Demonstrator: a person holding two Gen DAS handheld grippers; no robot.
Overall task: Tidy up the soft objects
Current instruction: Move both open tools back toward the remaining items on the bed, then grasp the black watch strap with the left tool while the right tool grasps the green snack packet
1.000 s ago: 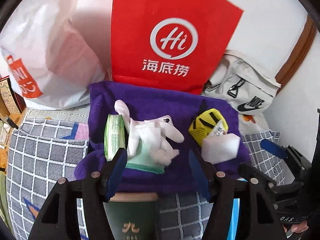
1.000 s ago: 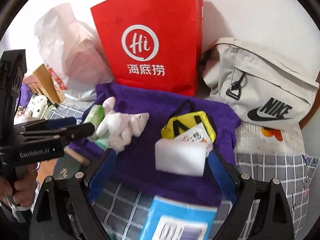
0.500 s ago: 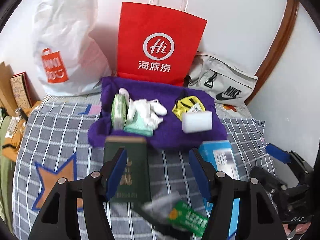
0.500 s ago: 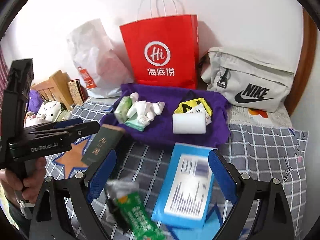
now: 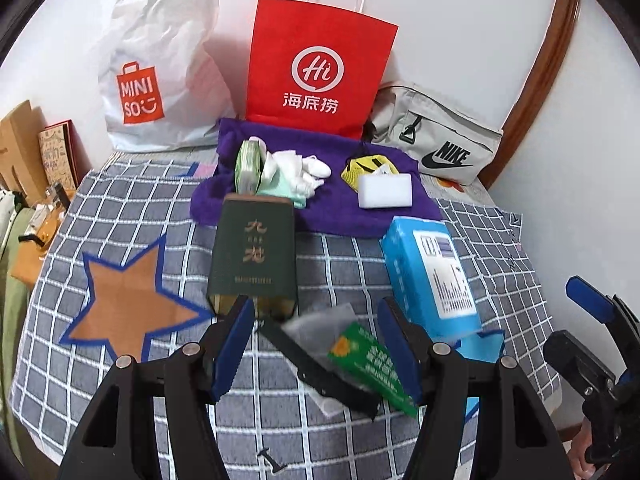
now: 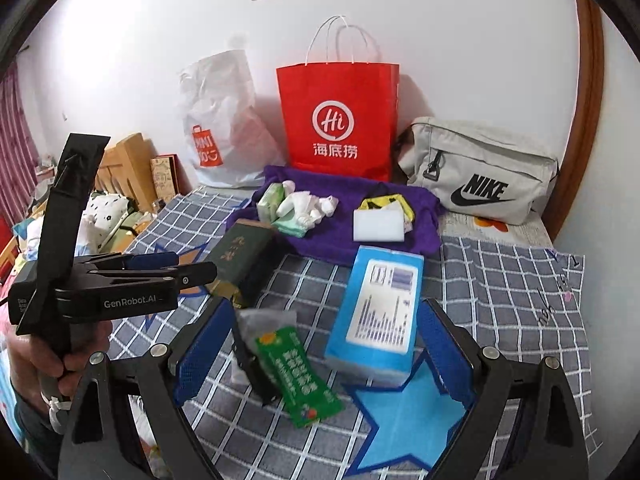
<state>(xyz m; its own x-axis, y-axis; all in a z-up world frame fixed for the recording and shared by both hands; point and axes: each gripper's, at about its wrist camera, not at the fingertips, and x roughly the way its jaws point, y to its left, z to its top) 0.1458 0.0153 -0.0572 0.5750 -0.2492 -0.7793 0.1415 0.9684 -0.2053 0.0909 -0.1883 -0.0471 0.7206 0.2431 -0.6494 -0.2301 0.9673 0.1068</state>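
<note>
A purple towel point(image 5: 340, 208) lies at the back of the checked bedspread point(image 5: 160, 208). On it rest a white glove point(image 5: 300, 168), a green tissue pack point(image 5: 248, 164), a white sponge point(image 5: 384, 196) and a yellow pouch point(image 5: 368, 164). My left gripper point(image 5: 316, 344) hangs open and holds nothing, well back from the towel. Under it lies a green packet point(image 5: 372, 364) on the bedspread. My right gripper point(image 6: 324, 352) is open too and holds nothing; the towel point(image 6: 340, 236) is far ahead of it. A hand holds the left gripper point(image 6: 188, 266) at the left of the right wrist view.
A dark green box point(image 5: 252, 256) and a blue box point(image 5: 432, 276) lie in front of the towel. Behind it stand a red paper bag point(image 5: 316, 68), a white plastic bag point(image 5: 160, 80) and a grey Nike bag point(image 5: 440, 144) against the wall. Wooden furniture point(image 6: 124, 164) is at left.
Both grippers have drawn back from the purple towel. The two boxes, the green packet and much more of the bedspread have come into view. Both stay open.
</note>
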